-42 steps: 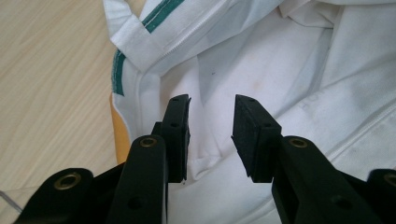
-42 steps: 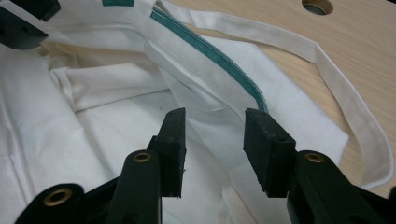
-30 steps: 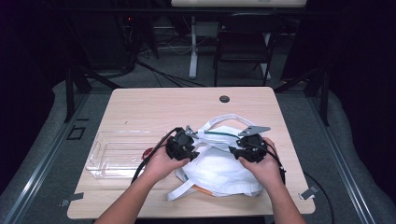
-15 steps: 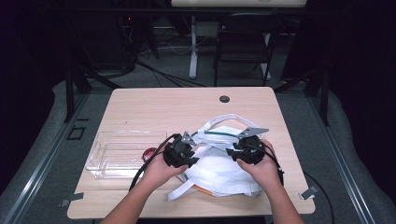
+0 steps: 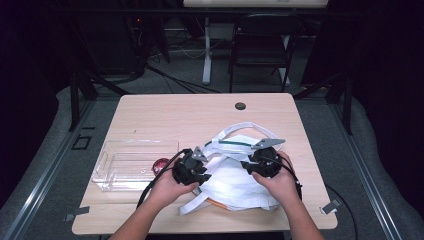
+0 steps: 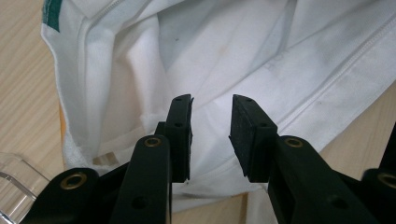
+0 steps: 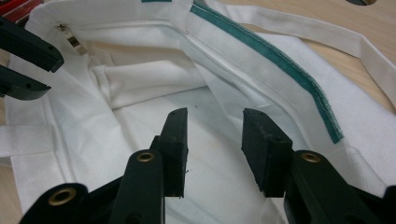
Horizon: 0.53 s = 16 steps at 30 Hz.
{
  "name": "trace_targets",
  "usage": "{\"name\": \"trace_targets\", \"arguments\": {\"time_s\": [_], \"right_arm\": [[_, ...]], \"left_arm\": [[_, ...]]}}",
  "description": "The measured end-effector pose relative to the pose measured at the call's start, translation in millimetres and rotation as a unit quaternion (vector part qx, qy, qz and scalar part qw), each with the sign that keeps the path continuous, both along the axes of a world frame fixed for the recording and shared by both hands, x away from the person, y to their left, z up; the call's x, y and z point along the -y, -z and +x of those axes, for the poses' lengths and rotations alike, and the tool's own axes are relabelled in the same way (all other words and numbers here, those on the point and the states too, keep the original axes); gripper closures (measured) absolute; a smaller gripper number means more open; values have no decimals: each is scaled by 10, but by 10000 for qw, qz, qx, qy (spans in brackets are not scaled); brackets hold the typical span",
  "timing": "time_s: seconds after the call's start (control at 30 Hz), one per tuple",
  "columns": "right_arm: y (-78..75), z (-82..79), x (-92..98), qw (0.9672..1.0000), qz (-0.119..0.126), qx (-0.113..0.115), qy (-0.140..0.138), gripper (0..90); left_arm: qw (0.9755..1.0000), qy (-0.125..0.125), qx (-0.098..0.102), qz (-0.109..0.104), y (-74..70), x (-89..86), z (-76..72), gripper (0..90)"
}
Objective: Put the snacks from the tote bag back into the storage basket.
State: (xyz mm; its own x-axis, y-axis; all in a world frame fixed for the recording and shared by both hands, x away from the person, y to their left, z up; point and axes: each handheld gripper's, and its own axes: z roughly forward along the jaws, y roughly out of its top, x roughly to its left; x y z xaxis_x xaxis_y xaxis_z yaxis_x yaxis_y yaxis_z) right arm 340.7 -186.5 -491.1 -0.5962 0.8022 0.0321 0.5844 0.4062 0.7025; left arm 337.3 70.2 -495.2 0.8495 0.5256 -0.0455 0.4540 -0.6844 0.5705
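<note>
A white cloth bag [image 5: 235,180] with a green trim band [image 7: 299,74] and long white straps lies crumpled on the near right part of the wooden table [image 5: 175,120]. My left gripper [image 5: 202,171] hovers at the bag's left edge. Its jaws stand open over the white cloth [image 6: 280,56] with nothing pinched, as the left gripper view [image 6: 212,116] shows. My right gripper [image 5: 246,165] is at the bag's right side, open above the bag's mouth [image 7: 215,126]. The left gripper's black fingers [image 7: 28,49] show at the far side of the opening.
A clear plastic tray [image 5: 125,170] sits on the table left of the bag, with a small red object [image 5: 161,164] at its right end. A dark round grommet [image 5: 240,106] marks the table's far edge. A chair [image 5: 262,45] stands behind the table.
My left gripper has drifted slightly toward the near edge of the table along the bag's left side. The right gripper and the bag have stayed put.
</note>
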Motion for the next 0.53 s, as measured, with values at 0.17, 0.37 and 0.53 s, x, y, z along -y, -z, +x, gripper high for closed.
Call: {"name": "trace_targets", "arguments": {"time_s": [0.17,0.37,0.53], "right_arm": [[-6,-14,-20,10000,-4,64,-74,611],[-7,-13,3,9999,-20,116,-113,607],[-10,-25,16,9995,-73,255,-166,581]], "left_arm": [[10000,-9,-68,-18,20,-15,-14,689],[10000,-29,-26,-16,21,-29,-32,689],[10000,-66,7,-17,19,-27,-32,671]]}}
